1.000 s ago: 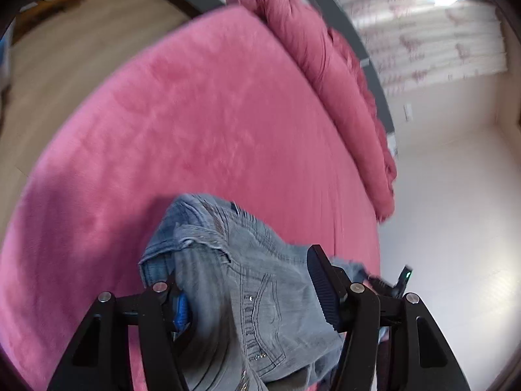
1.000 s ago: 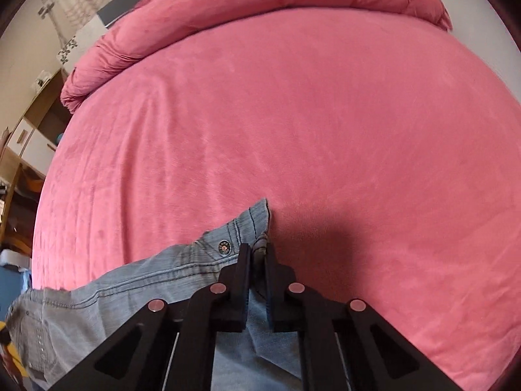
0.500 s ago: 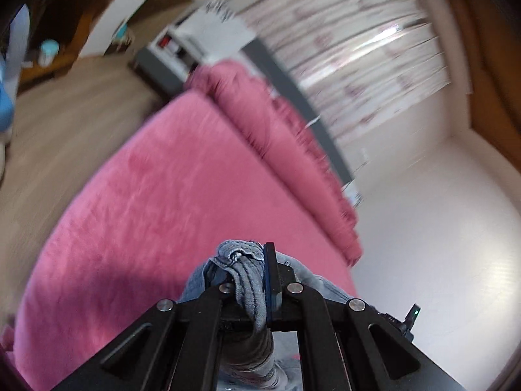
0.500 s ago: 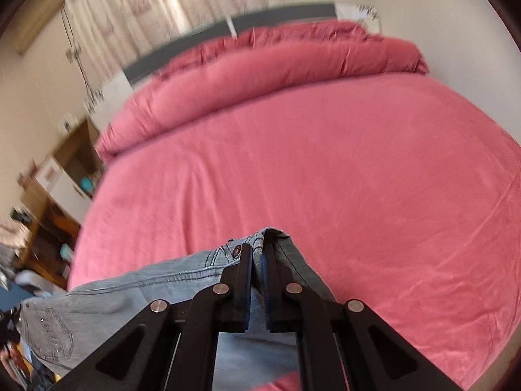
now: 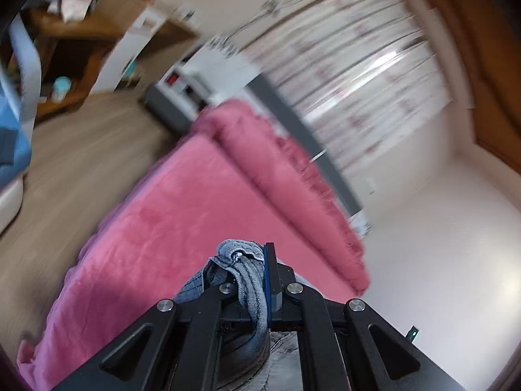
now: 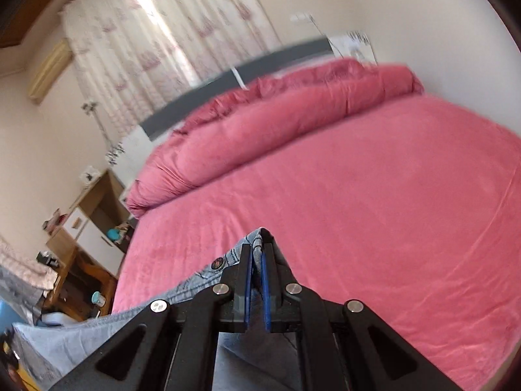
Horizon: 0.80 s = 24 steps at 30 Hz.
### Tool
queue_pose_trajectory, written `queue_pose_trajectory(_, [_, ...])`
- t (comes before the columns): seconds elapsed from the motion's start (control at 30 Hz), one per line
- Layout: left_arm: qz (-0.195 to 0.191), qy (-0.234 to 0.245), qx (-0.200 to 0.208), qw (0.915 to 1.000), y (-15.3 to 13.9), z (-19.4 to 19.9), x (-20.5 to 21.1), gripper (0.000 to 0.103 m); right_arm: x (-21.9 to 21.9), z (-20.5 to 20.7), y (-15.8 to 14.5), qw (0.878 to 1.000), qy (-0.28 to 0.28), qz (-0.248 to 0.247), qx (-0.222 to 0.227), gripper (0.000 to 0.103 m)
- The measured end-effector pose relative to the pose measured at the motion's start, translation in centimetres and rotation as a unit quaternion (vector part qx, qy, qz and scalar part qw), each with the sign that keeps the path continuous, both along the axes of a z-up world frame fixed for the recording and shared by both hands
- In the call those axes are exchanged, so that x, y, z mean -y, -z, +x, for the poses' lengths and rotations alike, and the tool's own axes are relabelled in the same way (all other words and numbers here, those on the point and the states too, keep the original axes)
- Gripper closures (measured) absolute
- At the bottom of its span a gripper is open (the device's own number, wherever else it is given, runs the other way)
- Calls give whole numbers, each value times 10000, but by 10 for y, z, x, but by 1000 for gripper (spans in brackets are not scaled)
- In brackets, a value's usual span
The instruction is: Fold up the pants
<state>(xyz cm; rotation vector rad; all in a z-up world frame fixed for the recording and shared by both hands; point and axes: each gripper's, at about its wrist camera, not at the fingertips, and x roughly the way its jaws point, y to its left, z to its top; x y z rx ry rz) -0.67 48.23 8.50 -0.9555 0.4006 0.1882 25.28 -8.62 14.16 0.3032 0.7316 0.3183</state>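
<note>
The pants are light blue-grey jeans. In the left wrist view my left gripper [image 5: 252, 260] is shut on a bunched part of the jeans [image 5: 250, 280], which drape over its left finger, lifted above the pink bed [image 5: 169, 228]. In the right wrist view my right gripper [image 6: 257, 247] is shut on the jeans' waistband beside the metal button [image 6: 217, 263]. The denim [image 6: 107, 325] stretches away to the lower left, held up above the pink bed [image 6: 358, 211].
A rolled pink duvet [image 6: 276, 123] lies along the grey headboard [image 6: 260, 65]. Patterned curtains [image 6: 169, 32] hang behind. Wooden shelves and a desk [image 6: 88, 228] stand left of the bed. Wooden floor [image 5: 81, 156] lies beside the bed, and a white wall [image 5: 439, 244] is at right.
My left gripper has shut on the jeans' edge. Both grippers have risen and tilted up, lifting the jeans off the bed; more of the room shows now.
</note>
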Motion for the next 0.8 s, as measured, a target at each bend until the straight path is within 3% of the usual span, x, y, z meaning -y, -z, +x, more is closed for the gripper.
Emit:
queue_pose_trajectory(0.17, [-559, -444, -1138, 9909, 94, 79, -46, 100, -47, 75, 65, 9969, 173, -296, -707, 98])
queue_pose_trajectory(0.27, [-472, -590, -1821, 9804, 133, 118, -56, 100, -73, 115, 102, 9931, 293, -329, -1089, 98])
queue_pose_trajectory(0.33, [-477, -261, -2168, 9747, 154, 138, -58, 95, -88, 133, 121, 9912, 72, -289, -1290, 96])
queue_pose_trajectory(0.37, [-446, -284, -2333, 9710, 159, 141, -58, 85, -96, 139, 129, 9886, 121, -638, -1357, 89])
queue_pose_trajectory(0.4, [-406, -197, -2485, 9676, 165, 144, -57, 68, -97, 140, 131, 9875, 141, -740, -1384, 83])
queue_pose_trajectory(0.43, [-339, -59, -2519, 9671, 167, 146, -57, 60, -94, 140, 135, 9874, 81, -656, -1437, 75])
queue_pose_trajectory(0.47, [-245, -17, -2570, 9661, 165, 144, -55, 55, -90, 139, 136, 9871, 62, -626, -1470, 73])
queue_pose_trajectory(0.57, [-163, 124, -2600, 9654, 163, 126, -56, 55, -62, 121, 131, 9879, 101, -526, -1452, 67])
queue_pose_trajectory(0.67, [83, -10, -2598, 9656, 149, 88, -53, 38, -22, 77, 124, 9887, 21, -320, -1461, 61])
queue_pose_trajectory(0.7, [133, -10, -2537, 9672, 146, 75, -52, 37, -8, 60, 122, 9889, -39, -218, -1468, 61])
queue_pose_trajectory(0.8, [145, 60, -2517, 9677, 143, 25, -41, 37, 36, -3, 121, 9868, -193, -120, -1603, 43])
